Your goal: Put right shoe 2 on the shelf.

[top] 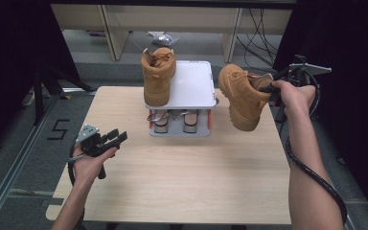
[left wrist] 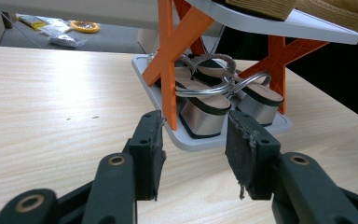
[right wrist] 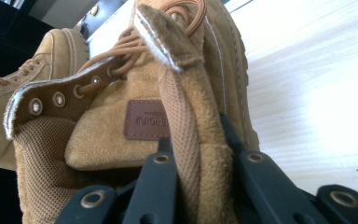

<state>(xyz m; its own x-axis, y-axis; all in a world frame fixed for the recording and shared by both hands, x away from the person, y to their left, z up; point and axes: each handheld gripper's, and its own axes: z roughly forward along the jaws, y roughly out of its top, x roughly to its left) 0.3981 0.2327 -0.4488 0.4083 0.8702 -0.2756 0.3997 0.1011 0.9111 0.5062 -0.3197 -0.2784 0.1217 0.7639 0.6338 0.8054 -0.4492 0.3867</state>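
Right tool (top: 270, 89) clamped on collar of tan suede lace-up boot (top: 242, 97), boot hanging in air beside rack, above right tabletop edge. Left tool (top: 116, 137) jaws wide, empty, low over pale wooden tabletop (top: 182, 177). White two-tier shoe rack, orange legs (top: 191, 86): second tan boot (top: 157, 75) on top shelf, silver wedge sandals (top: 175, 120) on bottom shelf.

boot (top: 242, 98) right of rack (top: 194, 86) | second boot (top: 157, 74) on rack | sandals (top: 176, 120) underneath
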